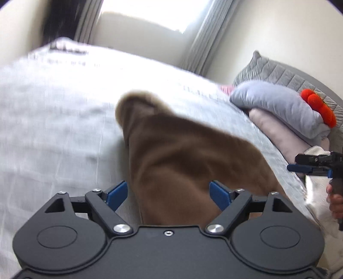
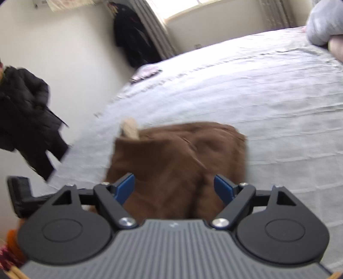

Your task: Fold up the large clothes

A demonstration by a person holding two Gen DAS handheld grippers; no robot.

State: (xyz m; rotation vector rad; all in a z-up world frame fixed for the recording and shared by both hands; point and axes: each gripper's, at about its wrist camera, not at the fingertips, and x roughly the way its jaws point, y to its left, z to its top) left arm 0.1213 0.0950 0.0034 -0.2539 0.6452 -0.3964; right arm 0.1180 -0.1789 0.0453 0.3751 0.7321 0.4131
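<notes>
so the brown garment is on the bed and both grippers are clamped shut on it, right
Not quite. The brown garment does lie on the bed, but both grippers are open: the left gripper in the left wrist view and the right gripper in the right wrist view show blue fingers spread apart.

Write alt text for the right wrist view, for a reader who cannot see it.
A brown garment lies bunched on a pale grey bedspread, right ahead of the right gripper, whose blue-padded jaws stand open, apart from the cloth. Dark clothes hang on the wall at left, and a window glows behind the bed; the picture is motion-blurred.
</notes>
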